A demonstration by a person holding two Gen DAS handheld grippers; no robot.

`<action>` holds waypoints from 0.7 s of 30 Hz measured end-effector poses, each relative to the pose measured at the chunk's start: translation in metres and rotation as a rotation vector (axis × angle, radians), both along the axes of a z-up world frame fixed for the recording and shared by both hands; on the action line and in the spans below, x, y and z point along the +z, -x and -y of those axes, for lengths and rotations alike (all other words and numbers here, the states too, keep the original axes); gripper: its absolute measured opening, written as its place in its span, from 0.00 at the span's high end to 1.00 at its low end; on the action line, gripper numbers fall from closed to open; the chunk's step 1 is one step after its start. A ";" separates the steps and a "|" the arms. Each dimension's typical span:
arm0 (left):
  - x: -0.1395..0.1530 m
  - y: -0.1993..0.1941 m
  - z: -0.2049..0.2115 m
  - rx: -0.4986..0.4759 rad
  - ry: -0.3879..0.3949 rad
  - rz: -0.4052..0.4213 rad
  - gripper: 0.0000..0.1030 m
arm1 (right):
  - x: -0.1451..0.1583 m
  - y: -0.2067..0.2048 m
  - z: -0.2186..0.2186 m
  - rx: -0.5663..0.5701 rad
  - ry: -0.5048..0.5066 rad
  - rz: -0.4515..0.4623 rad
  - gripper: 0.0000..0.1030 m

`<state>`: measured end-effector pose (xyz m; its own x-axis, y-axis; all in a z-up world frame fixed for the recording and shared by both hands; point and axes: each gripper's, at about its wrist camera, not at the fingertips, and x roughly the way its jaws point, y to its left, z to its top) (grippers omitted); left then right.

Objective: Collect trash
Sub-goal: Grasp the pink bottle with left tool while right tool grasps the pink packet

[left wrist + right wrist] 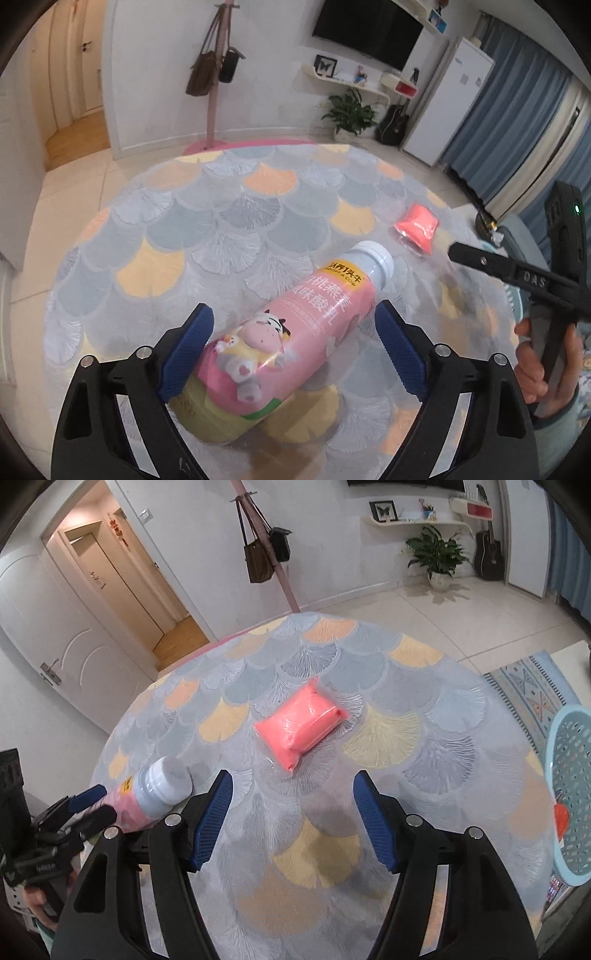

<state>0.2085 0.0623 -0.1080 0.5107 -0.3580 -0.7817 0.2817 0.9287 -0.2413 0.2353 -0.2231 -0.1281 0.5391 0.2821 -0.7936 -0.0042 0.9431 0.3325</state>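
Note:
A pink yogurt bottle (291, 332) with a white cap lies on its side on the round table, between the open blue-padded fingers of my left gripper (291, 347); the left pad is close to its base, the right pad stands apart. The bottle also shows in the right wrist view (155, 794). A pink plastic packet (301, 725) lies flat near the table's middle, just beyond my open, empty right gripper (291, 812). It shows in the left wrist view (417, 227) too.
The table carries a fan-patterned cloth (388, 738). A light blue perforated basket (570, 794) stands at the table's right edge with something orange inside. A coat stand (273, 554), potted plant (437, 559) and open door are behind.

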 end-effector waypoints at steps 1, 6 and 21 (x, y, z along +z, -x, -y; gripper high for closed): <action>0.000 0.000 0.004 -0.005 -0.012 -0.005 0.21 | -0.002 -0.003 0.000 0.000 -0.002 -0.005 0.38; -0.002 0.010 0.024 -0.062 -0.018 -0.068 0.30 | -0.008 -0.015 -0.002 -0.009 0.015 -0.015 0.38; -0.025 0.047 0.089 -0.059 -0.226 -0.005 0.54 | -0.017 -0.060 -0.021 -0.060 0.068 -0.021 0.35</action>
